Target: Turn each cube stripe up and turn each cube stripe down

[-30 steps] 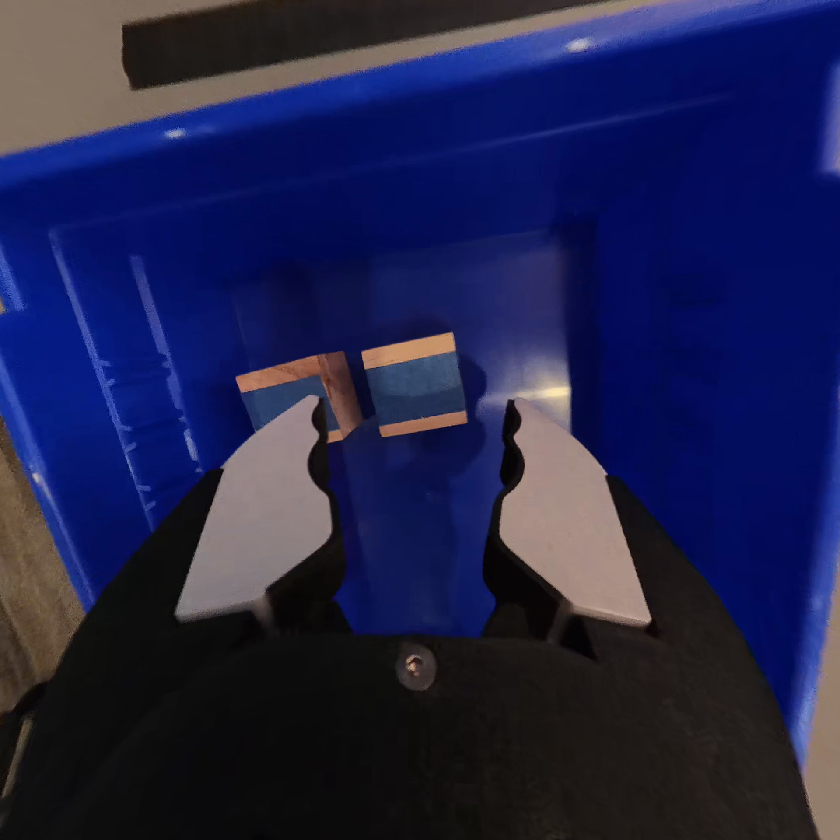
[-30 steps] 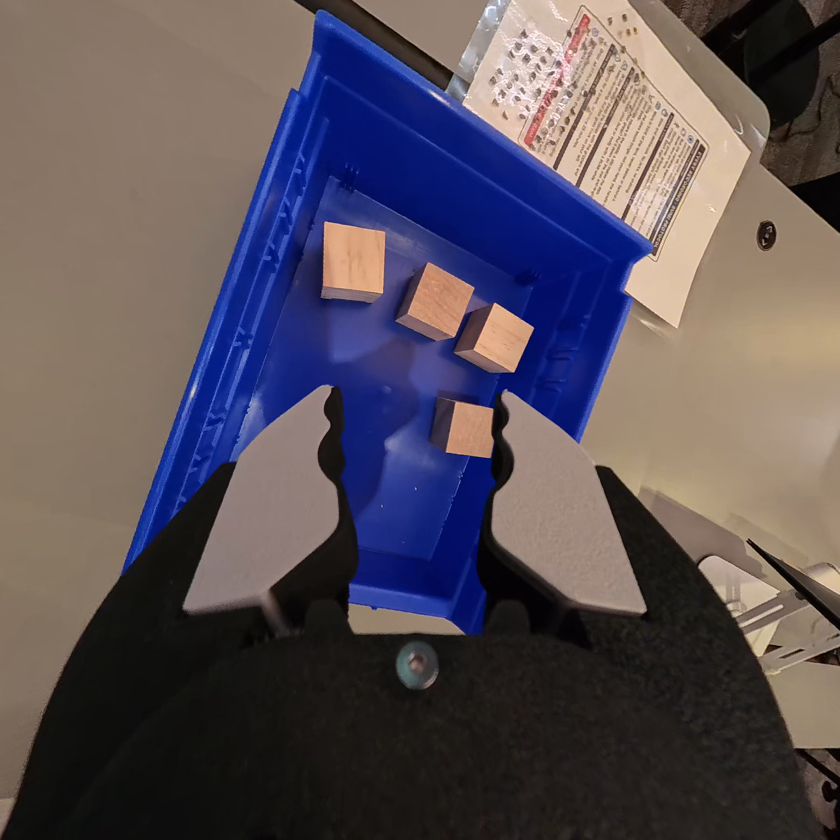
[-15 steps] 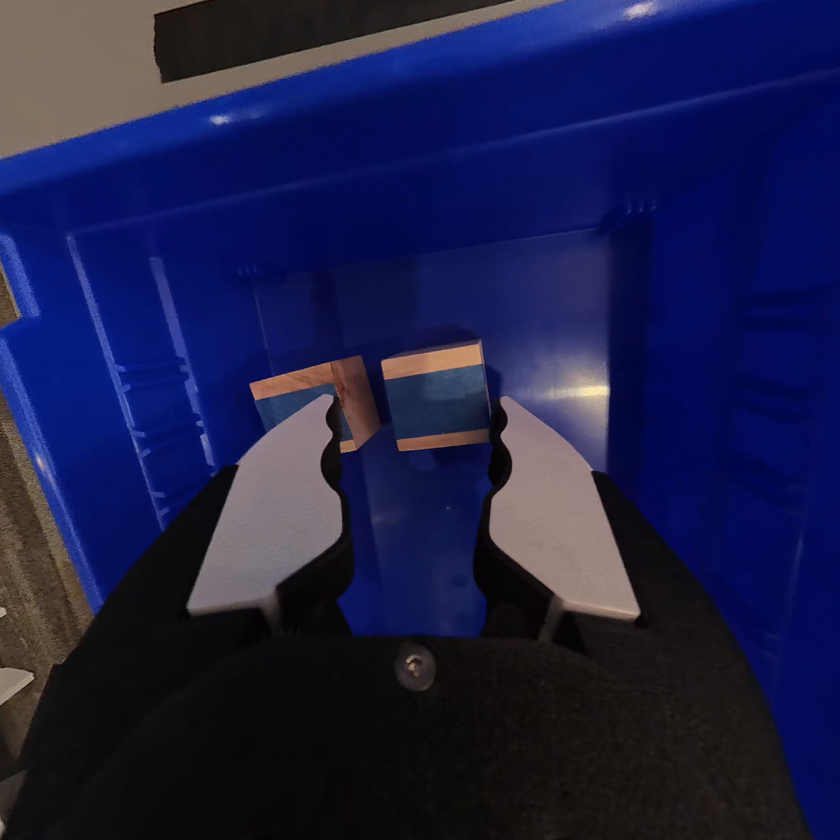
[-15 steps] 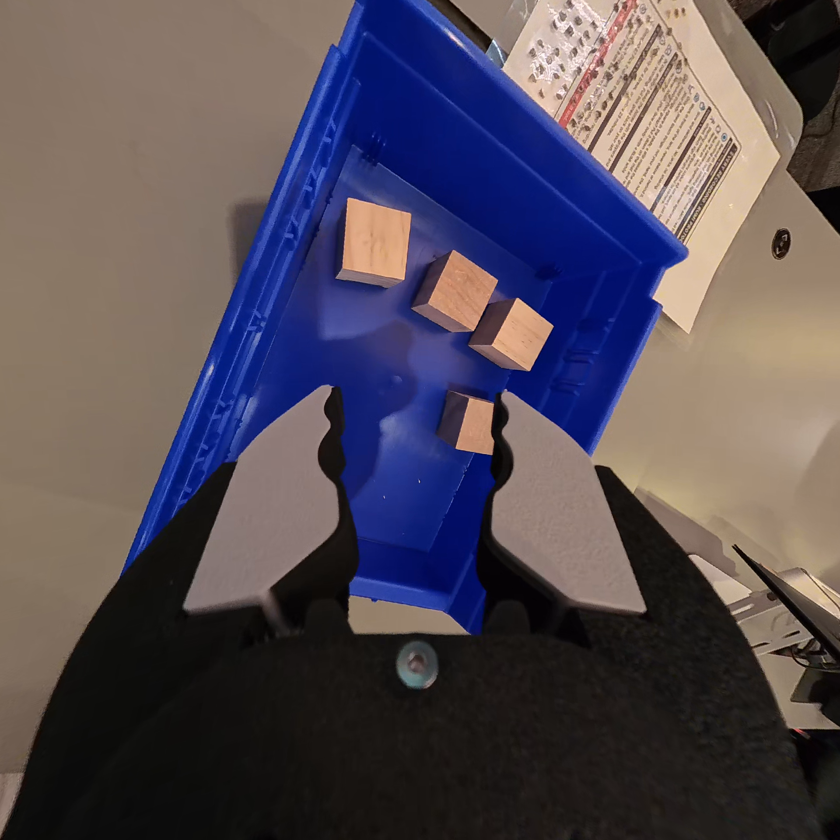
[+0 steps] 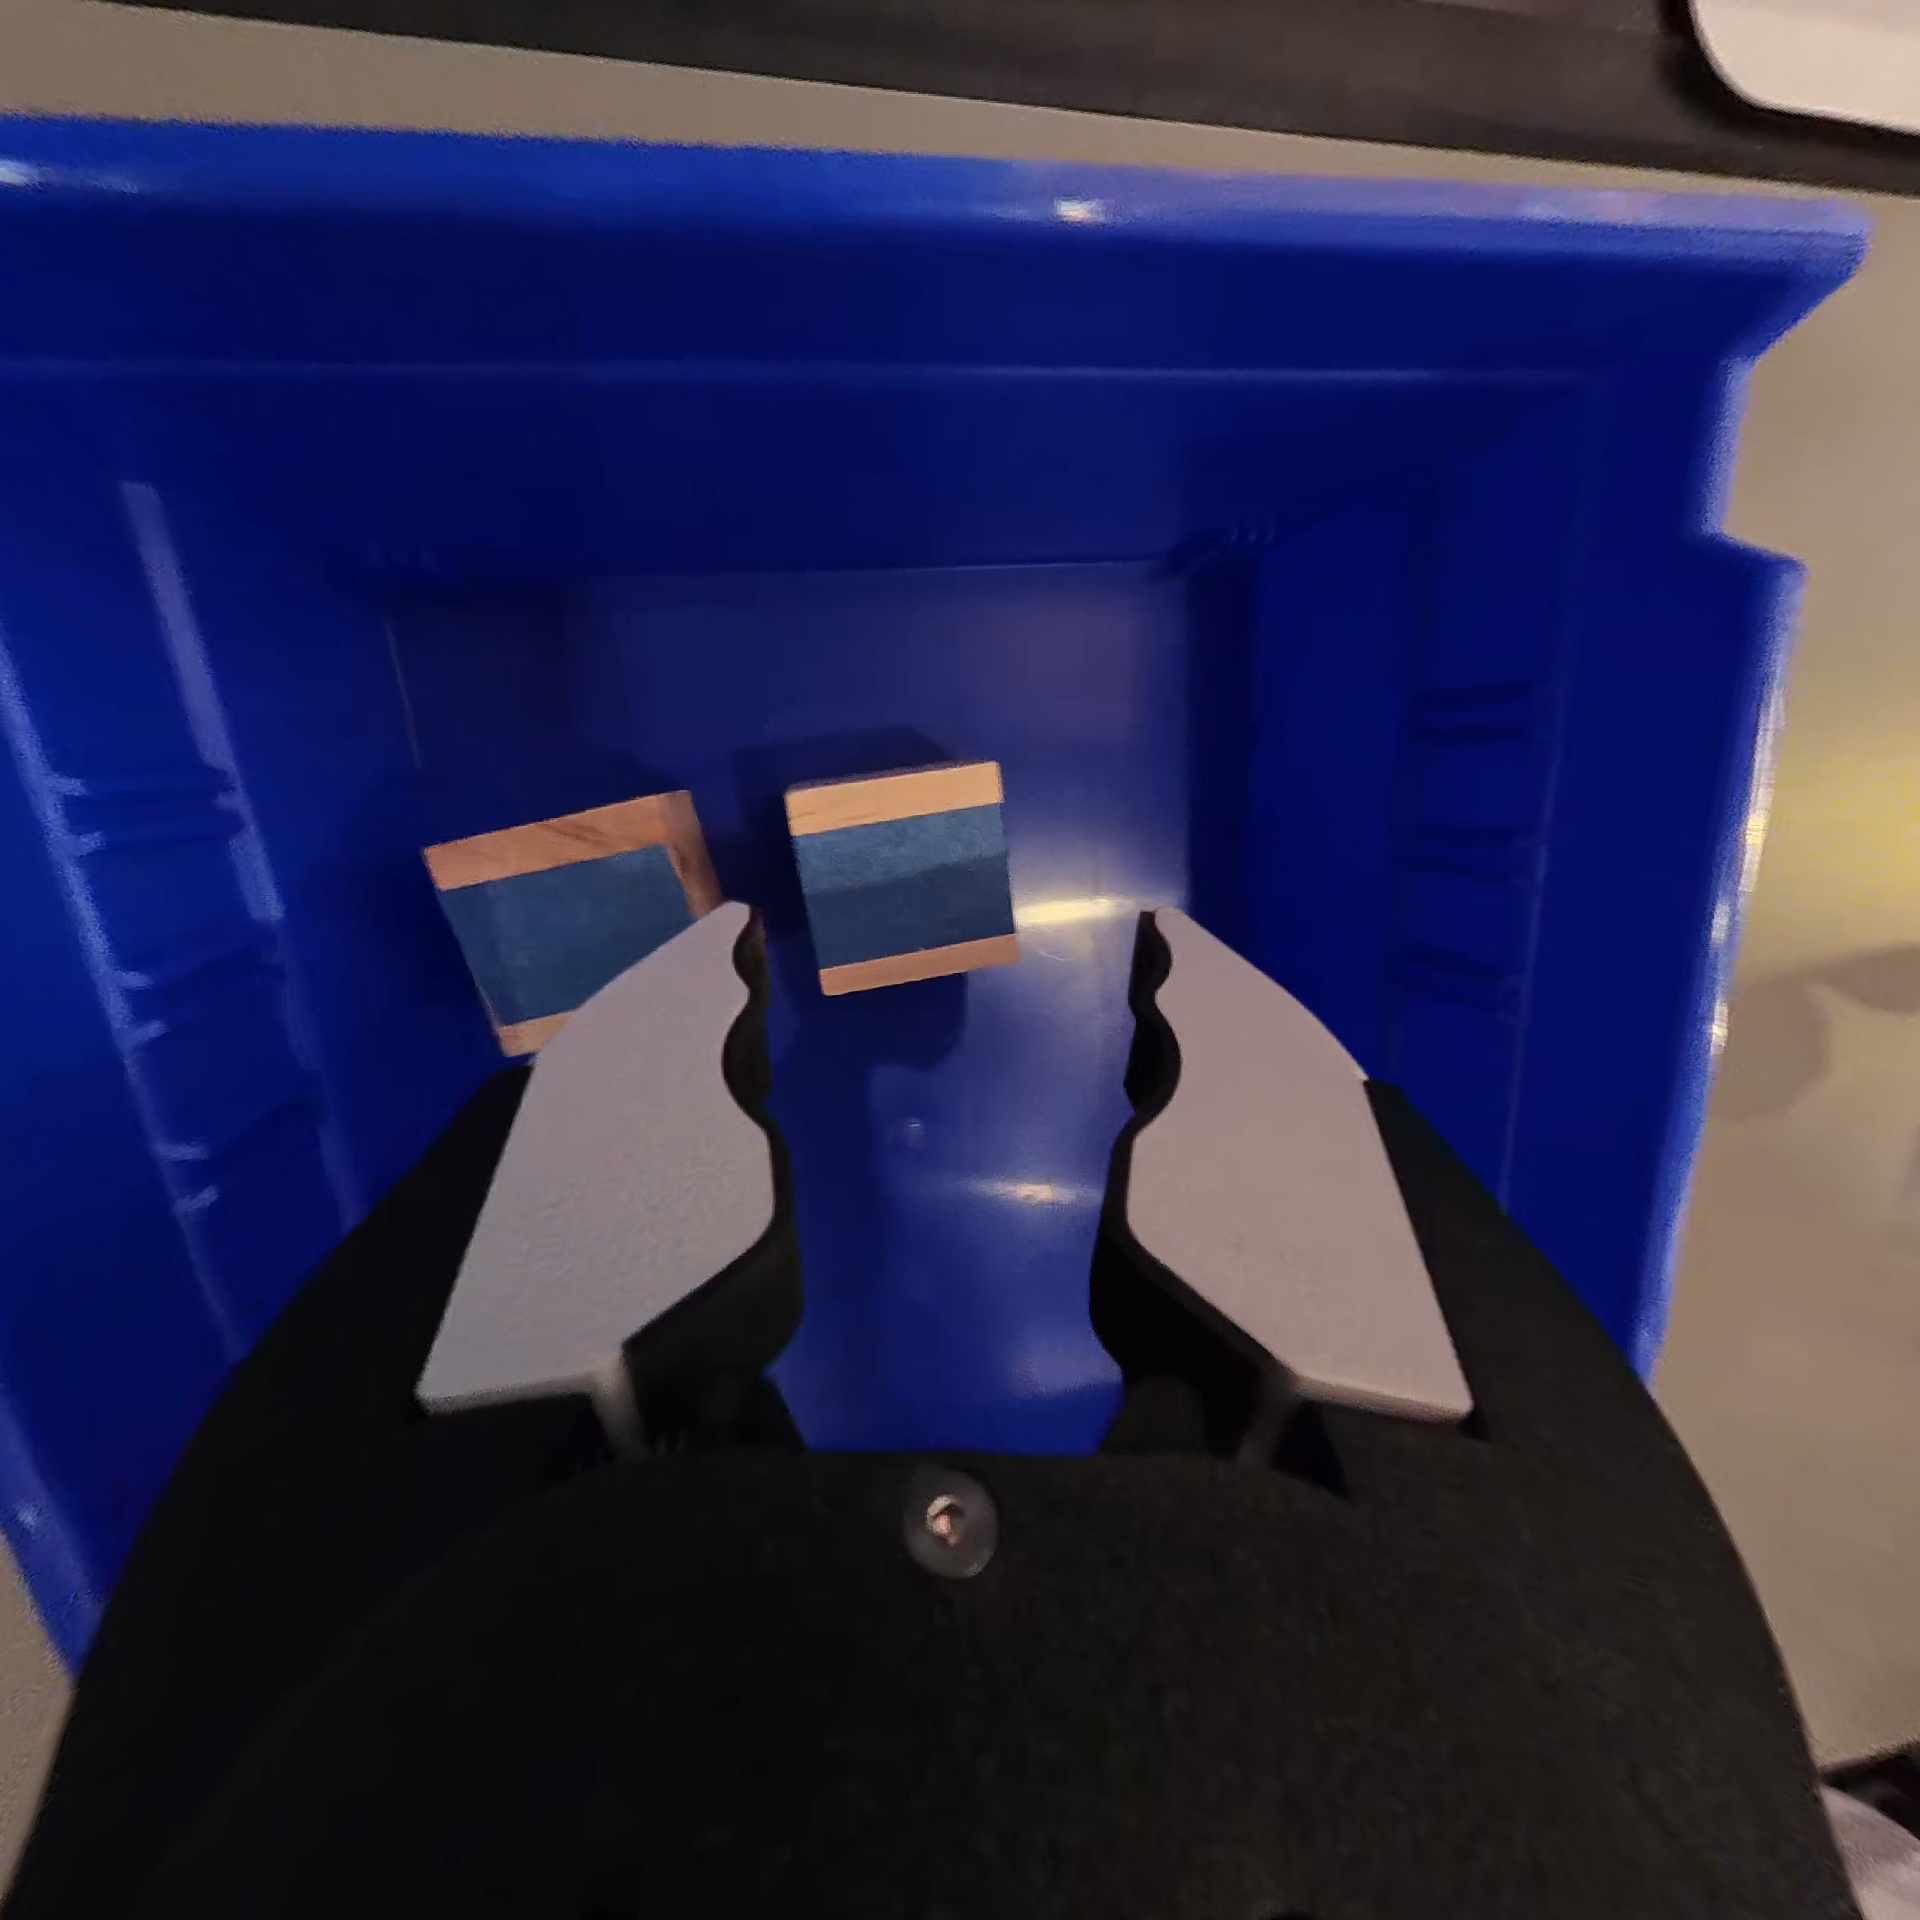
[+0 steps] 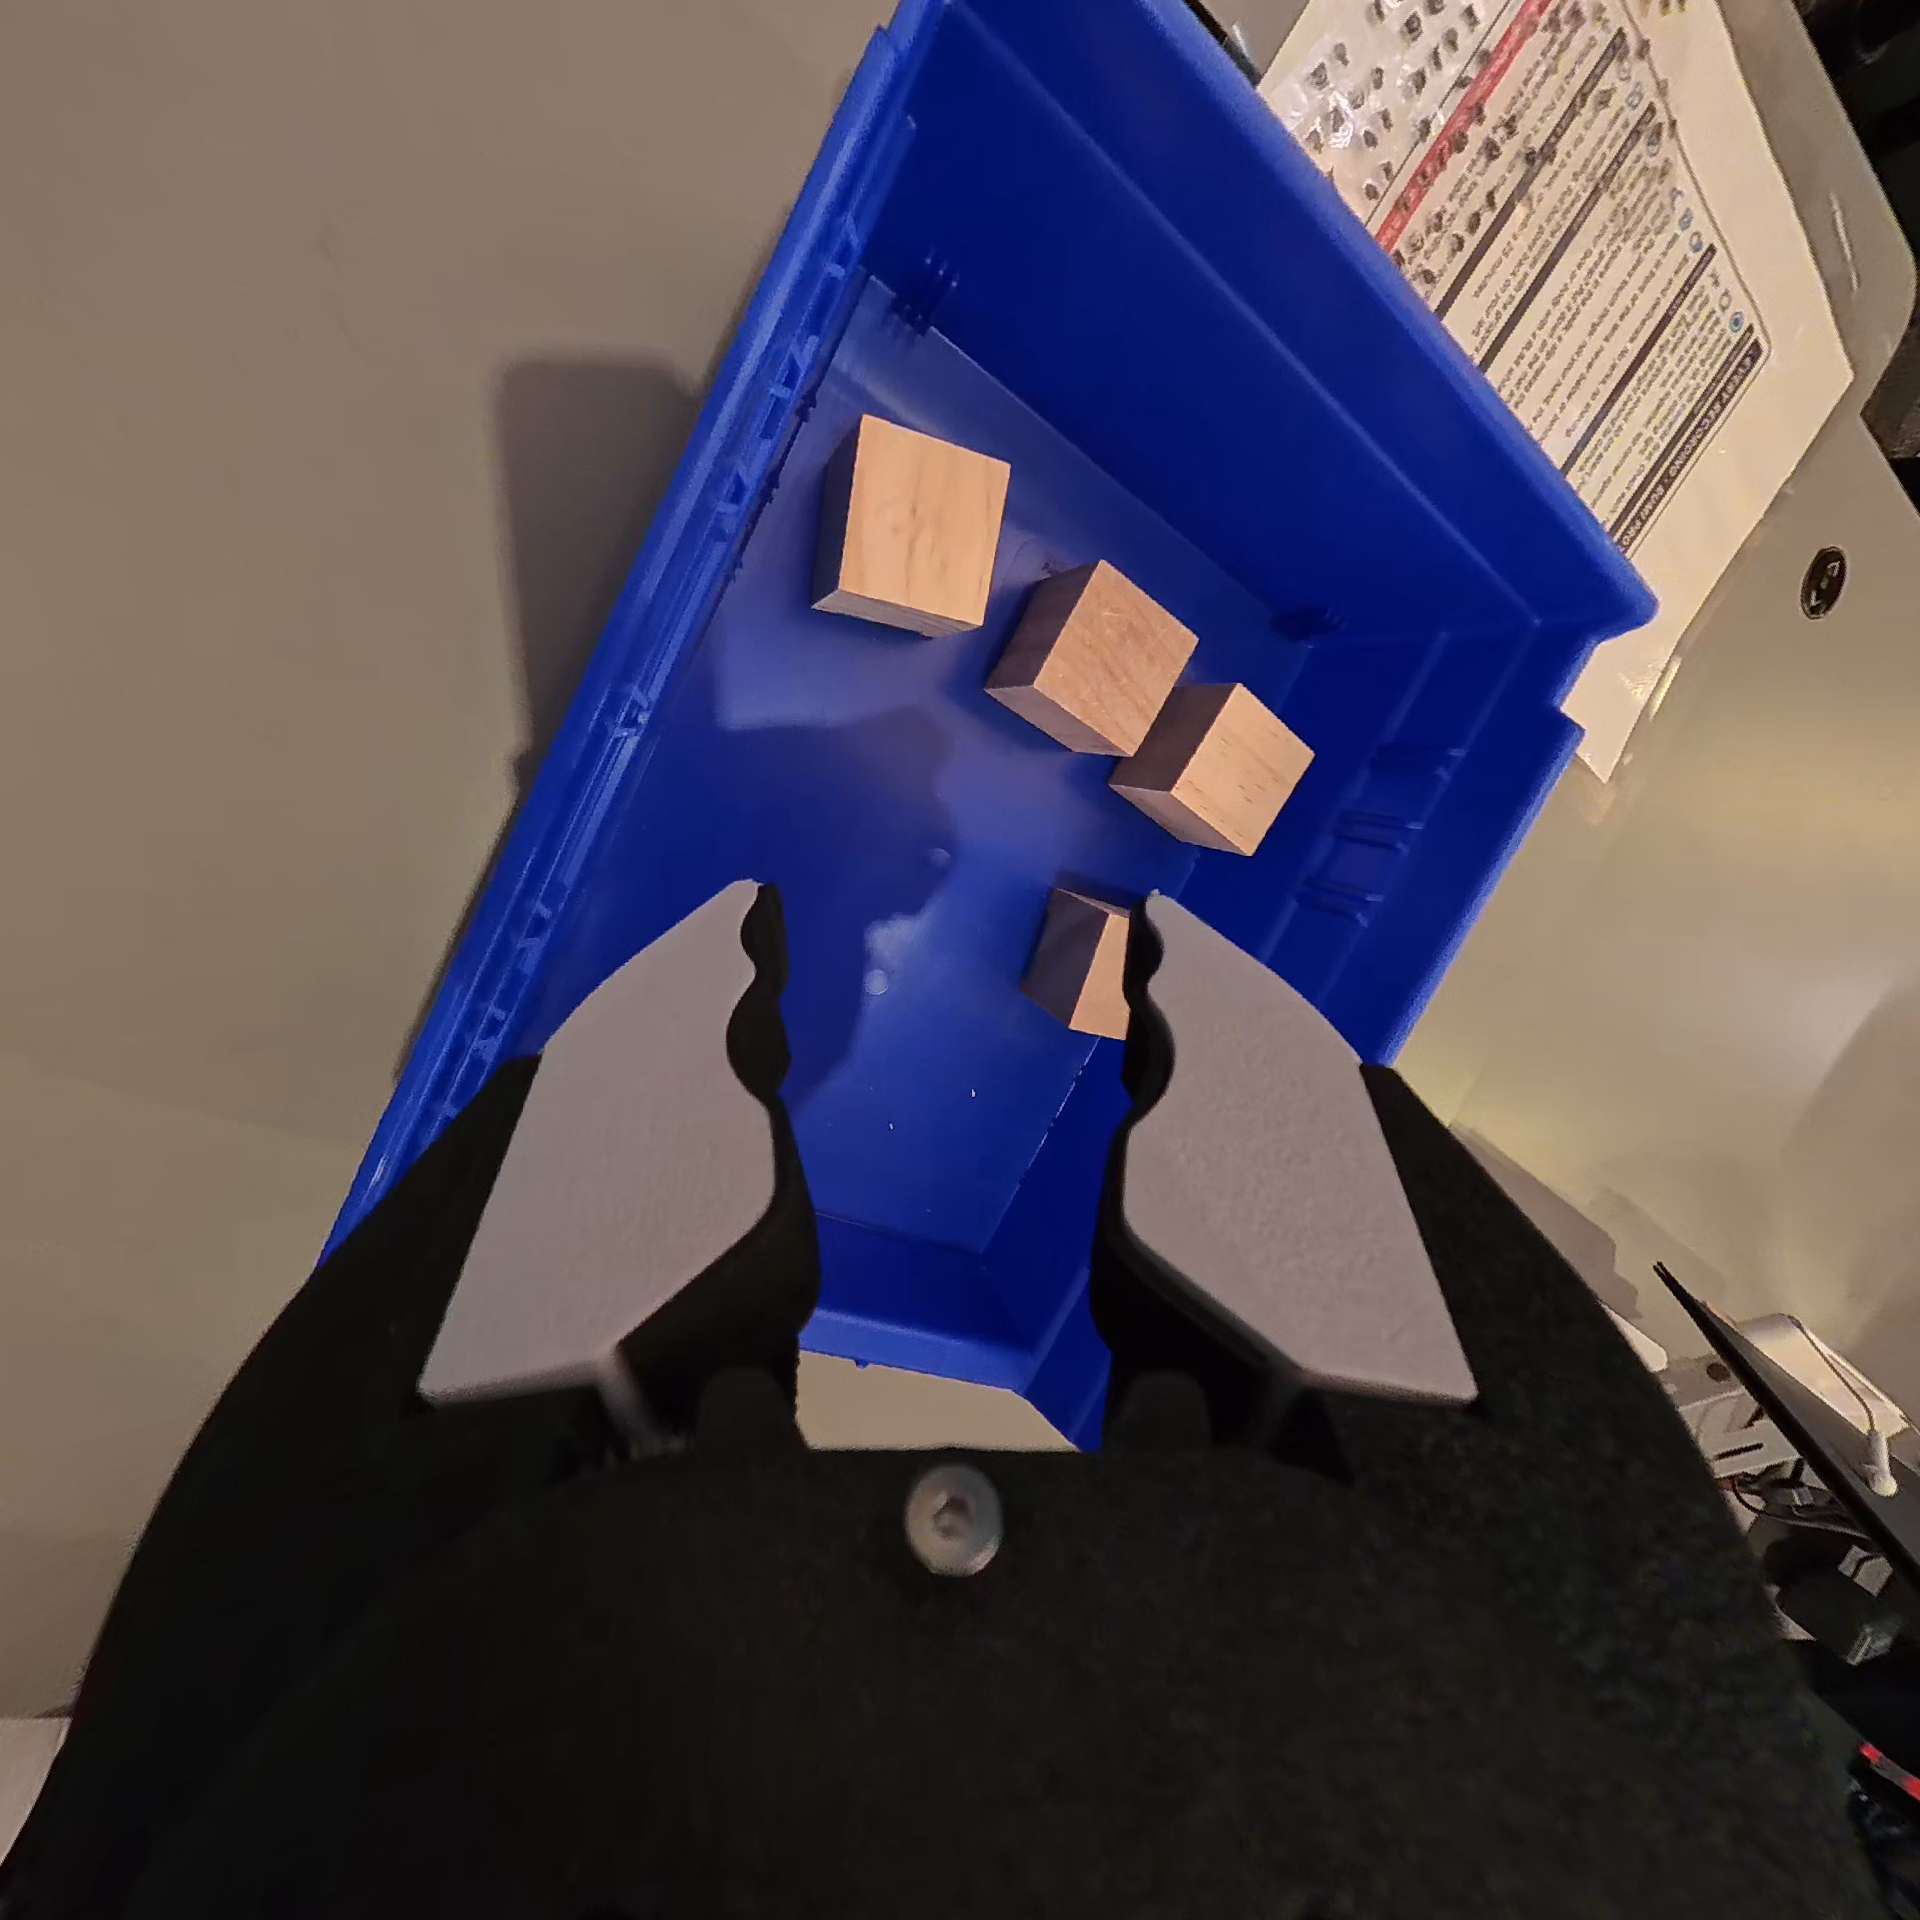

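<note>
Left gripper [image 5: 940, 920] jaws apart, empty, above blue bin [image 5: 935, 270]; striped cube [image 5: 899, 878] at 11 o'clock off-centre. Risk: fingertip clips neighbouring cube [image 5: 566, 914] at 10. Right gripper [image 6: 951, 914] apart, empty.

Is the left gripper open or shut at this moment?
Open. The left gripper shows a wide gap between its fingers, holding nothing; two striped cubes lie beyond, in the blue bin.

In the left wrist view, two cubes sit side by side on the floor of a bin [image 5: 935, 468], the left cube [image 5: 566, 925] just apart from the right cube [image 5: 899, 878]. In the right wrist view, four cubes lie in another bin [image 6: 1226, 343] on the worktop [image 6: 312, 416]: a far-left cube [image 6: 920, 540], a middle cube [image 6: 1101, 655] beside it, a third cube [image 6: 1221, 769] touching the middle cube's right corner, and a nearest cube [image 6: 1081, 961] apart. A printed sheet [image 6: 1579, 229] lies behind this bin.
</note>
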`<state>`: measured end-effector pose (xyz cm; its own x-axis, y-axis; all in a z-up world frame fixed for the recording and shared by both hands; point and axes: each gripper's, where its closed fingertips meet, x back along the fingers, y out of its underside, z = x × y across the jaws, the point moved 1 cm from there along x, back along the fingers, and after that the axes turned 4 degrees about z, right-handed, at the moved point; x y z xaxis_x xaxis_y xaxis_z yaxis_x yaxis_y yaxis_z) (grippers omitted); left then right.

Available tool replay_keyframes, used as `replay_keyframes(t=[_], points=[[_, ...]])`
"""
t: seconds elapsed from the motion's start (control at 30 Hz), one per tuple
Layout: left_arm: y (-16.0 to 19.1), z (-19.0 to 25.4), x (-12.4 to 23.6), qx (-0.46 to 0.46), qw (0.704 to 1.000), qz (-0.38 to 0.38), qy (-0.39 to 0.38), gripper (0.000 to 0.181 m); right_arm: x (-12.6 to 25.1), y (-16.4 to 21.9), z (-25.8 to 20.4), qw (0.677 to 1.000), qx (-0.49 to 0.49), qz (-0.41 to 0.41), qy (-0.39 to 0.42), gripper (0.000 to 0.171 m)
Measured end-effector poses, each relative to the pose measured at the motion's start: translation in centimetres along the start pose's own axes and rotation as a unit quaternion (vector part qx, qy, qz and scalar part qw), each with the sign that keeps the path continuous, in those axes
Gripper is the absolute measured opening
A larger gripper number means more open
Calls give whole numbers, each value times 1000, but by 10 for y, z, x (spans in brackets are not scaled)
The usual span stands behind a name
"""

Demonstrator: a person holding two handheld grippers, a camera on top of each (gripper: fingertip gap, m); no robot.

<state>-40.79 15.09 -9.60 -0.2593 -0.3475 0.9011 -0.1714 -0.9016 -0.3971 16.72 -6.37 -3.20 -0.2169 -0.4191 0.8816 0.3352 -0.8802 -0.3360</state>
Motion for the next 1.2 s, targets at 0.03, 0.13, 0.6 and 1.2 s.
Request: replay_keyframes(t=[0.03,0.13,0.6,1.2], points=[[0,4,0,2,1000,-1,14,67,-1,1,0,1000,0,-3,0,63],[0,5,-2,-10,1000,-5,3,64,-4,3,-1,1000,4,-13,2,63],[8,-4,-33,-57,993,-56,-87,47,-5,1,-7,999,29,-16,-1,62],[9,210,164,-179,850,164,467,45,137,-145,-141,810,197,552,-21,57]])
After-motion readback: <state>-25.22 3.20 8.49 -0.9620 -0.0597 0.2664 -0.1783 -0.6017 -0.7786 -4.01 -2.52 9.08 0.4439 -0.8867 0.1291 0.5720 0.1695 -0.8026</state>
